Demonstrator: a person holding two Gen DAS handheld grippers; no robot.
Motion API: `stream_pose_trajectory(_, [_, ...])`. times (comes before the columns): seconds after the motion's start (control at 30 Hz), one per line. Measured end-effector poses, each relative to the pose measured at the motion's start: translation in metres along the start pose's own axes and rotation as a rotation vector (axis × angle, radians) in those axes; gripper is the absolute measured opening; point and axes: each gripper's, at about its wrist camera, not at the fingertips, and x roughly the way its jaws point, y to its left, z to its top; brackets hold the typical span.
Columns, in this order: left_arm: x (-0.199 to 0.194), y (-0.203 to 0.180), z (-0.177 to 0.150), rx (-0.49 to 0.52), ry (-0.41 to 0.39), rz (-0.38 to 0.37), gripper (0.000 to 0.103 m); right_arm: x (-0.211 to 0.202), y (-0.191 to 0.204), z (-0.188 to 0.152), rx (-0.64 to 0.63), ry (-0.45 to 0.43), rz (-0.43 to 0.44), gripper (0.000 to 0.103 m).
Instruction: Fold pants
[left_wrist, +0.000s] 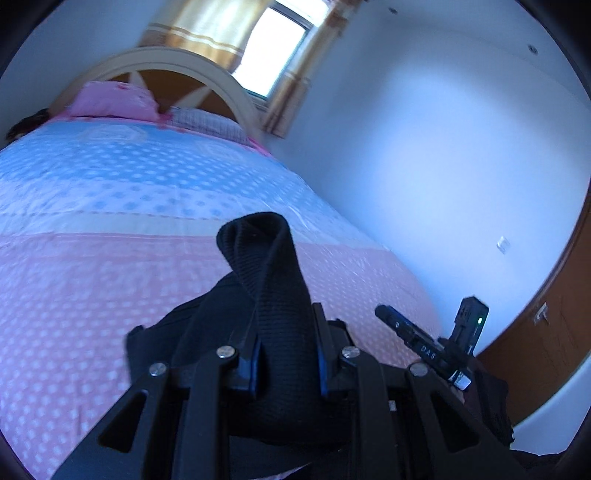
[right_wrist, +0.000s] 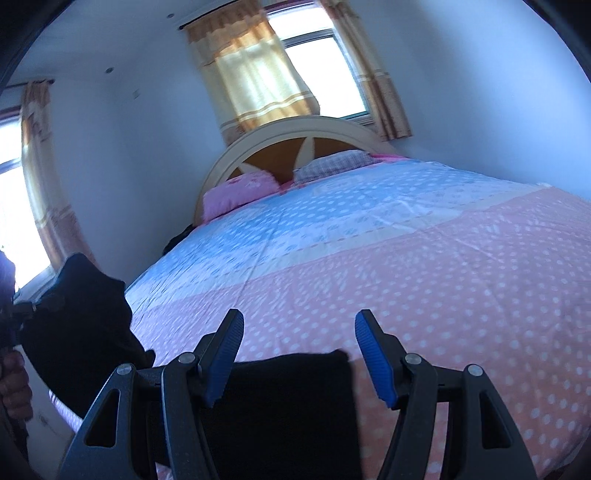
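Observation:
The black pants (left_wrist: 266, 266) are bunched in front of my left gripper (left_wrist: 286, 354), which is shut on a ribbed band of them that loops upward above the pink and blue dotted bed cover (left_wrist: 92, 277). The right gripper's body (left_wrist: 424, 341) shows just to the right. In the right wrist view my right gripper (right_wrist: 300, 325) stands open, its blue pads (right_wrist: 225, 358) apart. A flat black part of the pants (right_wrist: 288, 398) lies low between the fingers, not gripped. More of the pants (right_wrist: 85, 317) hangs in a bunch at the left.
The bed cover (right_wrist: 443, 277) stretches ahead to a pink pillow (right_wrist: 240, 192), a checked pillow (right_wrist: 332, 164) and an arched headboard (right_wrist: 295, 129). A wall (left_wrist: 424, 166) runs along the bed's right side, with a wooden door (left_wrist: 546, 339) beyond. A person's hand (right_wrist: 13, 387) is at far left.

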Motion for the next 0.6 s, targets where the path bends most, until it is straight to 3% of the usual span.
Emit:
stream_pose_trajectory(0.3, [0.099, -0.027, -0.015, 0.035, 0.178, 0.025, 0.023, 0.009, -0.034, 0.001, 0.099, 0.042, -0.061, 0.065])
stream_pose_trajectory(0.6, [0.162, -0.065, -0.047, 0.14, 0.283, 0.097, 0.026, 0.022, -0.048, -0.001, 0.138, 0.097, -0.053, 0.065])
